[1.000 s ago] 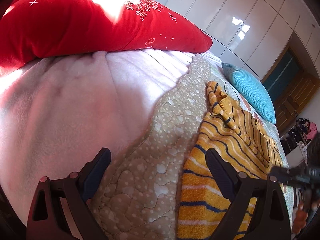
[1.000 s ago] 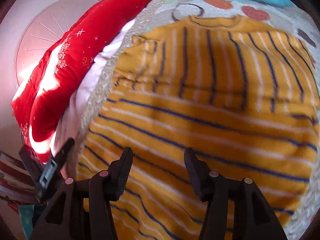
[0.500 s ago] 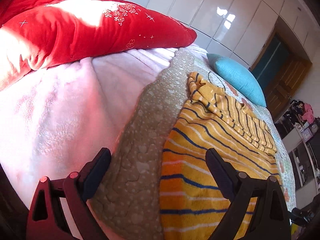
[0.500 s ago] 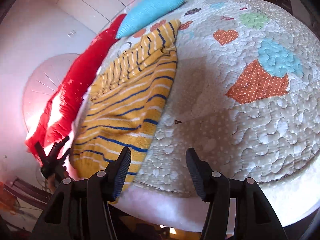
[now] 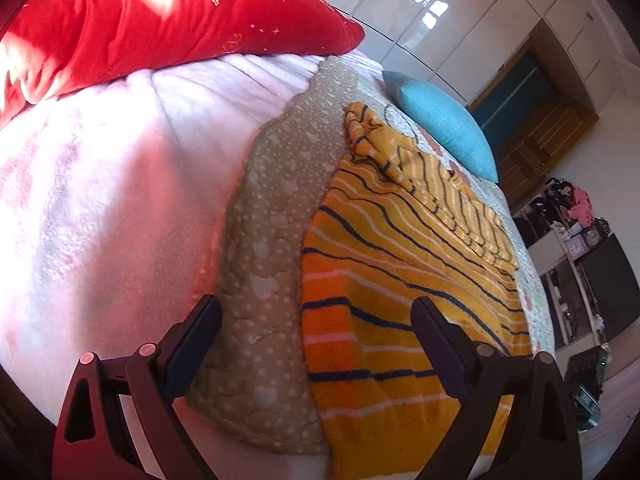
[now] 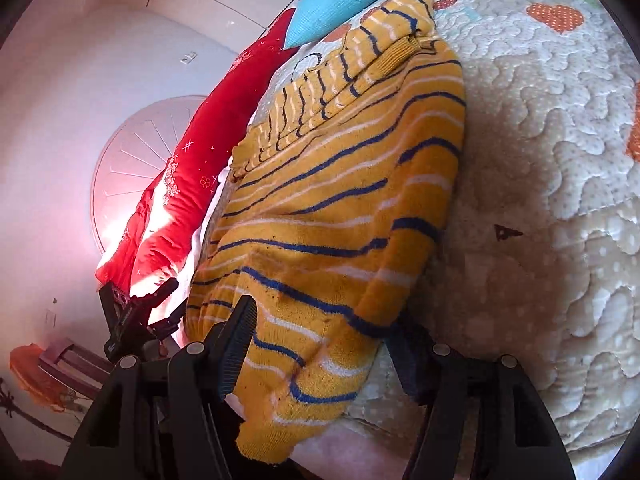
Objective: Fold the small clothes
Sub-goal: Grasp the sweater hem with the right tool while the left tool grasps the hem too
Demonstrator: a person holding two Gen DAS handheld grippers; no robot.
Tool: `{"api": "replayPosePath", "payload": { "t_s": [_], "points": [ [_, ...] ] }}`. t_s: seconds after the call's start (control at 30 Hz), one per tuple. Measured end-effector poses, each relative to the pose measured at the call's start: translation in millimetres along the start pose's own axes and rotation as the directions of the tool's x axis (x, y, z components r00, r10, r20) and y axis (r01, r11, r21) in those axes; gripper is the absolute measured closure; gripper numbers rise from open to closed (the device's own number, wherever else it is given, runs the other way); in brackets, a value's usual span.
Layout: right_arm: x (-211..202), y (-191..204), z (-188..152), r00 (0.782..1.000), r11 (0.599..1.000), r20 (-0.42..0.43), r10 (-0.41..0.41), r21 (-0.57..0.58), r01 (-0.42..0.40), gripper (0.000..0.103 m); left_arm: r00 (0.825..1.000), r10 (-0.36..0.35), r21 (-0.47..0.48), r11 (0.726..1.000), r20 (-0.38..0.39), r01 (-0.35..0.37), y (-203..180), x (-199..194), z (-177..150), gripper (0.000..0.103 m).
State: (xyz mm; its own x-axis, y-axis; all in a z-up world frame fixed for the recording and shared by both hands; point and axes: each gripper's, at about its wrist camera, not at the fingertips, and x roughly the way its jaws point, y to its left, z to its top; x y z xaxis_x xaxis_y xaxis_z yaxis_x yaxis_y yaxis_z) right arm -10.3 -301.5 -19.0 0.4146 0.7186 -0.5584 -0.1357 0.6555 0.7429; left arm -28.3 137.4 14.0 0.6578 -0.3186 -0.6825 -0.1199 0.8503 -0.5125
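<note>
A yellow sweater (image 5: 400, 260) with navy and white stripes lies flat on the bed, one sleeve folded across its upper part. My left gripper (image 5: 316, 312) is open and hovers over the sweater's left edge near the hem, one finger above the quilt, the other above the knit. In the right wrist view the sweater (image 6: 340, 200) hangs its hem corner over the bed edge. My right gripper (image 6: 320, 332) has that corner between its fingers; its jaws are opening and the pads do not press the cloth. The left gripper (image 6: 136, 316) shows at the far left there.
A patchwork quilt (image 6: 540, 160) covers the bed, with a pink fleece blanket (image 5: 100, 180) beside it. A red pillow (image 5: 160, 28) and a blue cushion (image 5: 444, 120) lie at the head end. Shelves with clutter (image 5: 572, 220) stand beyond the bed.
My right gripper has swung from above the sweater's middle to its lower right corner at the bed edge, and its jaws have widened. The left gripper turned slightly toward the sweater.
</note>
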Motion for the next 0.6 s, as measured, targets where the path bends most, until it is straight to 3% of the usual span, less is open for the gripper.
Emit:
{"api": "replayPosePath", "payload": {
  "t_s": [0.07,0.3,0.4,0.47,0.53,0.6],
  "points": [
    [7,4,2,1.000,1.000,-0.001,0.003,-0.003,-0.003,0.034,0.994,-0.099,-0.056,0.994,-0.046,0.096,-1,2,-6,0.012],
    [1,2,-6,1.000,1.000,0.016,0.006,-0.029,-0.005,0.033,0.998,0.015,0.044,0.999,-0.061,-0.012,-24,7,-21,0.012],
    [0,2,-9,0.999,0.999,0.010,0.037,-0.027,-0.037,0.033,0.994,-0.050,0.058,0.997,-0.096,0.056,-31,8,-25,0.012],
    [2,2,-11,0.996,0.996,-0.001,0.086,-0.012,-0.086,0.033,0.990,-0.091,0.051,0.994,-0.109,0.097,-35,8,-29,0.023],
    [7,4,-13,0.995,0.995,-0.008,0.103,-0.003,-0.103,0.033,0.990,-0.077,0.060,0.995,-0.122,0.085,-37,12,-33,0.035],
    [12,10,-17,0.997,0.996,-0.006,0.083,-0.027,-0.083,0.033,0.991,-0.066,0.058,0.996,-0.114,0.073,-35,13,-36,0.037]
  ]
}}
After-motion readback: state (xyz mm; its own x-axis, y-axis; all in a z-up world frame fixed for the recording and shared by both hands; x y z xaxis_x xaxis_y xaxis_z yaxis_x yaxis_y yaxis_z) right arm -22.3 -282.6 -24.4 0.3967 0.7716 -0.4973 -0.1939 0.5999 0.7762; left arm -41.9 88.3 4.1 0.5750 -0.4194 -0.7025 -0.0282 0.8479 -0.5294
